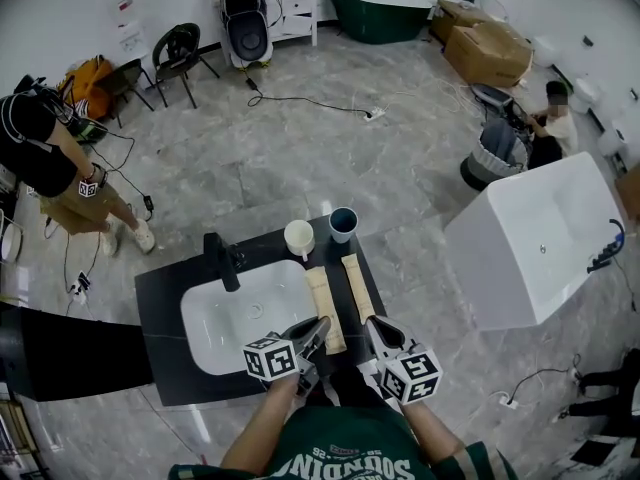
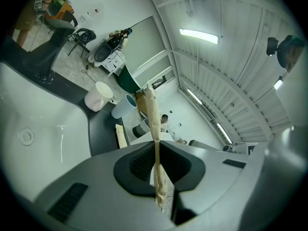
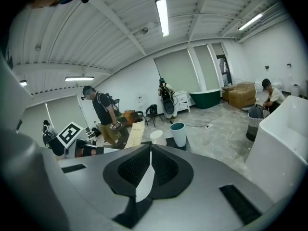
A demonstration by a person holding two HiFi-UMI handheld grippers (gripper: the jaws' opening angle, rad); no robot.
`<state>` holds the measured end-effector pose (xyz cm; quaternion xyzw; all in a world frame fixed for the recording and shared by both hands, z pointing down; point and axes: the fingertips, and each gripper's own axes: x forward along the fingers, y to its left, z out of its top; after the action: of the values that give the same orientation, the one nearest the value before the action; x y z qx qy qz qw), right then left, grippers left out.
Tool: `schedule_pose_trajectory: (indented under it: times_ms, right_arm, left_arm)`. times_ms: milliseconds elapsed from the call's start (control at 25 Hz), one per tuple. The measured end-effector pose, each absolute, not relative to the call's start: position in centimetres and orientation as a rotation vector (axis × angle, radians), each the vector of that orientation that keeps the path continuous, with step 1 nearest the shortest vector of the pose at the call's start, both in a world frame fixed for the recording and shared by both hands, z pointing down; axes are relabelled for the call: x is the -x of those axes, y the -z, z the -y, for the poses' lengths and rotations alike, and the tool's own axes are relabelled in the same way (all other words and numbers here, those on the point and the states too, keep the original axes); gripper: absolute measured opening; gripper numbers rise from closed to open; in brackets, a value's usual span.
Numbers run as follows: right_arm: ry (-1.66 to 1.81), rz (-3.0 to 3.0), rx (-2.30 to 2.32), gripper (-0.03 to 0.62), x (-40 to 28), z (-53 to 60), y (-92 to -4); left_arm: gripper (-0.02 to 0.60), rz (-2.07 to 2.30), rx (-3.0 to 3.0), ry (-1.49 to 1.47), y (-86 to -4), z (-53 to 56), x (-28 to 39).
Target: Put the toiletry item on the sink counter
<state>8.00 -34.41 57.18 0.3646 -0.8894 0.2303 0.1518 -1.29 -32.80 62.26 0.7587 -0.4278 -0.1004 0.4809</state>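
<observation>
While left gripper (image 1: 321, 324) pinches one of two packets (image 1: 322, 290), right gripper (image 1: 372, 324) jaws meet.

Both forearms (image 1: 262, 423) are extended forward, side by side. The left gripper (image 1: 318, 330) is held with its jaws clamped on a thin tan packet (image 2: 153, 114). The right gripper (image 1: 374, 328) is held just beside it, with its jaws pressed together.

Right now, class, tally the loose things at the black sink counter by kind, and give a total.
Cups: 2, a white cup and a blue cup
Tan packets: 2, one lying, one pinched in the left gripper
Total: 4
</observation>
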Motion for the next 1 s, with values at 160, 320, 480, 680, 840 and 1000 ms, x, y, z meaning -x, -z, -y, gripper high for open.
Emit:
schedule_pose_trajectory:
  times_ms: [160, 320, 480, 680, 840, 1000]
  right_arm:
    - [-0.674, 2.537, -1.032, 0.043, -7.9, 35.0, -58.0]
    - [-0.7, 2.523, -1.02, 0.043, -7.7, 35.7, -59.0]
    - [-0.718, 2.508, -1.003, 0.043, -7.4, 36.4, -59.9]
    - [-0.739, 2.488, -1.006, 0.043, -7.4, 37.5, -60.7]
    - [-0.758, 2.469, -0.998, 0.043, -7.5, 37.9, -61.4]
    - [-0.774, 2.452, -1.001, 0.043, -7.8, 38.4, -62.0]
  left_arm:
    - [0.035, 1.045, -1.818, 0.234, -64.0, 33.7, 1.2]
    - [0.034, 1.043, -1.782, 0.217, -66.0, 34.6, 1.1]
    - [0.034, 1.045, -1.737, 0.194, -68.1, 35.6, 1.1]
    - [0.034, 1.057, -1.701, 0.136, -71.1, 36.6, 0.9]
    - [0.034, 1.074, -1.661, 0.1, -73.6, 37.5, 1.0]
    - [0.035, 1.075, -1.617, 0.098, -75.6, 38.5, 1.0]
